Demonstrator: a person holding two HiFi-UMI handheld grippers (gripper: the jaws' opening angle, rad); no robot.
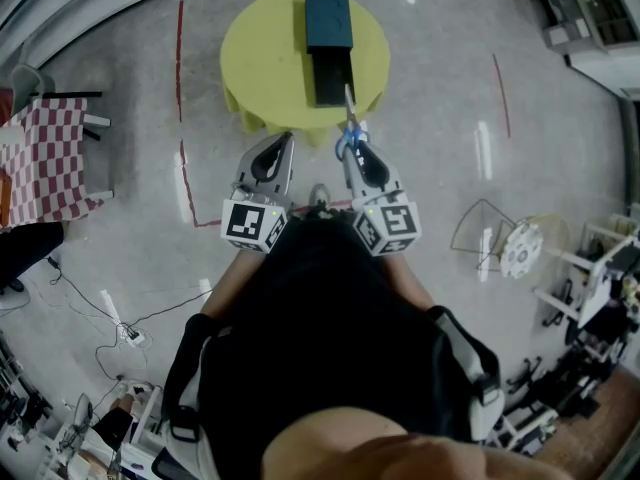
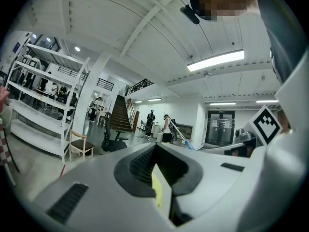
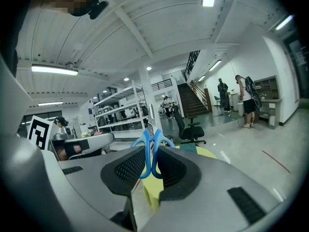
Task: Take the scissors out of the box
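Observation:
A dark teal box [image 1: 328,16] lies on the round yellow table [image 1: 262,60] with its dark drawer [image 1: 328,78] pulled out toward me. My right gripper [image 1: 352,150] is shut on the scissors [image 1: 349,136] at their blue handles, and the blades point up toward the drawer's front end. In the right gripper view the blue handle loops [image 3: 147,153] sit pinched between the jaws of the right gripper [image 3: 149,161], with the yellow table [image 3: 206,152] beyond. My left gripper [image 1: 286,140] hovers beside it at the table's near edge, its jaws together and holding nothing [image 2: 157,149].
A red-and-white checked table [image 1: 45,158] stands at the left. Red tape lines [image 1: 181,68] mark the floor. Cables [image 1: 110,318] trail at lower left, and wire frames and equipment [image 1: 505,238] crowd the right. A wooden chair [image 2: 79,144] and an office chair [image 3: 190,125] stand farther off.

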